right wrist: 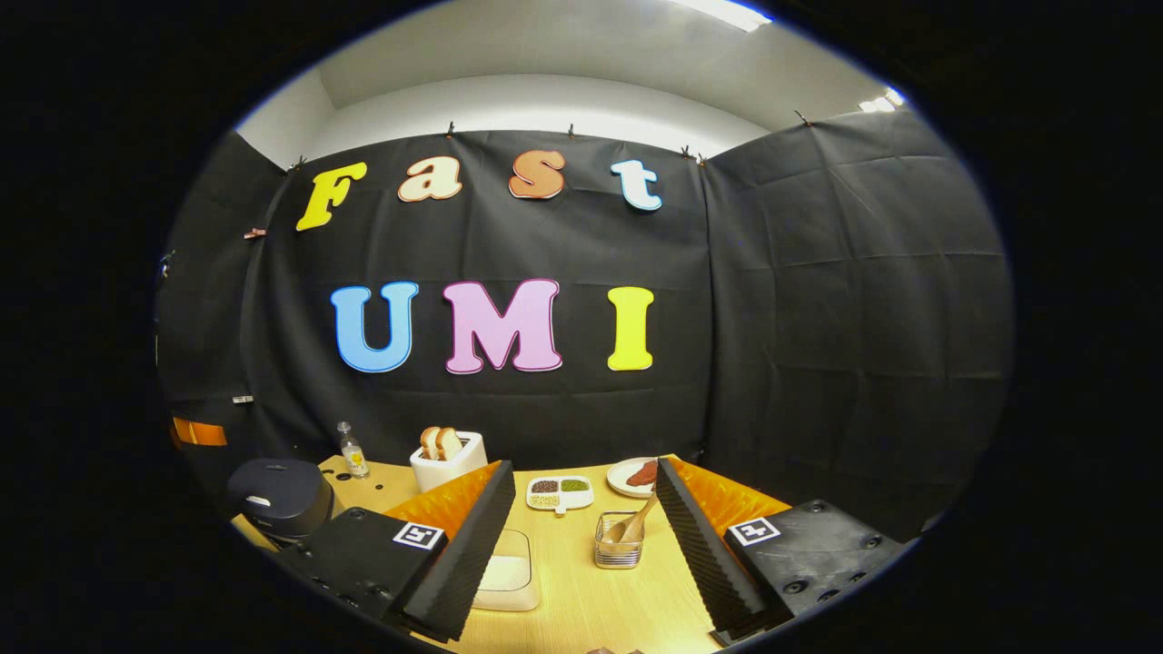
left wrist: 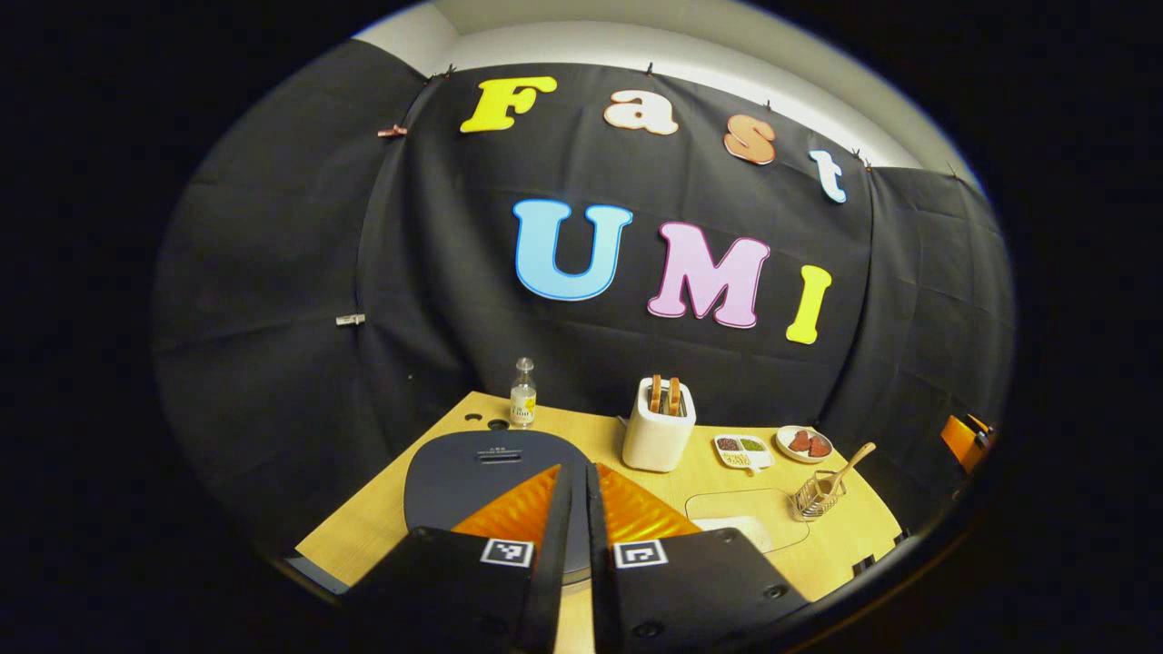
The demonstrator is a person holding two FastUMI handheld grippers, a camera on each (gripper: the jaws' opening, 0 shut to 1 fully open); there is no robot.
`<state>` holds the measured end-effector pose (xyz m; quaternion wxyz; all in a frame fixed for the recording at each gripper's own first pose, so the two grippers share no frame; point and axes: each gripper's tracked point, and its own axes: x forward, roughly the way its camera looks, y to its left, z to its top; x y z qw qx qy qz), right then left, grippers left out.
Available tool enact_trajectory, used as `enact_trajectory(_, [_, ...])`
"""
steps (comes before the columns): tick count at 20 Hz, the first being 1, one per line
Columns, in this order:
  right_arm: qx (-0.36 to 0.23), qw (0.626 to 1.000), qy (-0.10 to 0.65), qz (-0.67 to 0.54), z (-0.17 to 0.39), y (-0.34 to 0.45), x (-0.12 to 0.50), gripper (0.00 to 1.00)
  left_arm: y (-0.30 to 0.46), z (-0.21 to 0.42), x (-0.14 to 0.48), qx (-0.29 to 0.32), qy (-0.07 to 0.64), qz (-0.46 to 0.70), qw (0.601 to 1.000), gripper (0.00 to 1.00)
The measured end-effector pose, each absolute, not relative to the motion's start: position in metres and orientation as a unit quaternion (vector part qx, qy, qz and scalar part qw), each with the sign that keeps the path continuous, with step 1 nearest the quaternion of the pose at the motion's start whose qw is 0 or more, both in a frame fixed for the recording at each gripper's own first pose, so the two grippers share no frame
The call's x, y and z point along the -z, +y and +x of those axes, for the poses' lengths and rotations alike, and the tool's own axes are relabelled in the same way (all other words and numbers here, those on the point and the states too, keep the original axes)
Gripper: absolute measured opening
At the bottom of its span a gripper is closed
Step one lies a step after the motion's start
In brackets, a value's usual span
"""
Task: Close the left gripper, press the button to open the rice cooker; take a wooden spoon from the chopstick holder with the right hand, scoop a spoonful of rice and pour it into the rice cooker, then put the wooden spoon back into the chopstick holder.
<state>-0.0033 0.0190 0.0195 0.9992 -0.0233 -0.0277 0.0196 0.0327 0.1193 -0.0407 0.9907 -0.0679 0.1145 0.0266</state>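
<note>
The rice cooker is a dark, rounded appliance with a flat lid, closed, and a small slotted latch near the lid's far edge. It stands at the near left of the counter. Small print above the latch is too fine to read. In the left gripper view the left hand-held gripper hangs just over the lid with its fingers pressed together, nothing between them.

The wooden spoon is pale, its bowl down inside the wire chopstick holder and its handle leaning up to the right. The right hand-held gripper has its fingers wide apart, the holder framed between them but farther off. A white rice dish sits by its left finger.

Behind stand a white toaster with two slices, a small glass bottle whose yellow label cannot be read, a divided tray of grains and a plate with reddish pieces.
</note>
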Motion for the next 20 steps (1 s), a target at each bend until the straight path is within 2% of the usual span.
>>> enact_trajectory(1, [-0.016,0.999,-0.026,-0.025,-0.004,0.016,-0.019,0.98,0.124,0.035,0.048,-0.028,0.124,-0.077,0.989,0.11])
enact_trajectory(3, [-0.008,0.999,-0.022,-0.026,-0.003,0.011,-0.016,0.98,0.132,0.040,0.061,-0.026,0.143,-0.096,0.985,0.05])
enact_trajectory(12, [0.021,1.000,0.003,-0.021,-0.003,-0.002,-0.003,0.98,0.148,0.053,0.141,-0.026,0.255,-0.125,0.958,0.06])
enact_trajectory(20, [0.028,0.999,0.029,-0.014,-0.007,-0.003,0.019,0.98,0.145,0.050,0.156,-0.016,0.271,-0.104,0.957,0.07])
